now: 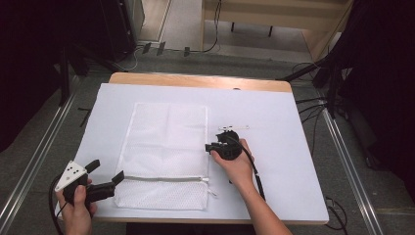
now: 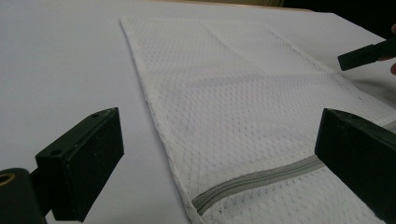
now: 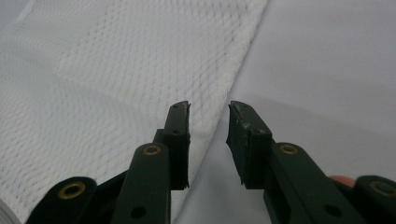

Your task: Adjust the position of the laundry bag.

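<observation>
A white mesh bag point(image 1: 169, 142) lies flat on the white table cover, with a grey zipper point(image 1: 164, 178) shut across its near end. My left gripper point(image 1: 105, 171) sits at the bag's near left corner, its jaws spread wide. In the left gripper view the jaws of the left gripper point(image 2: 217, 126) frame the bag point(image 2: 243, 93) and the zipper point(image 2: 261, 177). My right gripper point(image 1: 209, 147) is at the bag's right edge. In the right gripper view the right gripper point(image 3: 208, 109) has a narrow gap; one jaw hangs over the bag's hem point(image 3: 219, 112) and the other over bare table. Nothing is held.
The white cover point(image 1: 274, 107) has free room right of the bag and on a strip to its left. A wooden table edge point(image 1: 195, 80) runs along the far side. Black stands and cables crowd the floor on both sides.
</observation>
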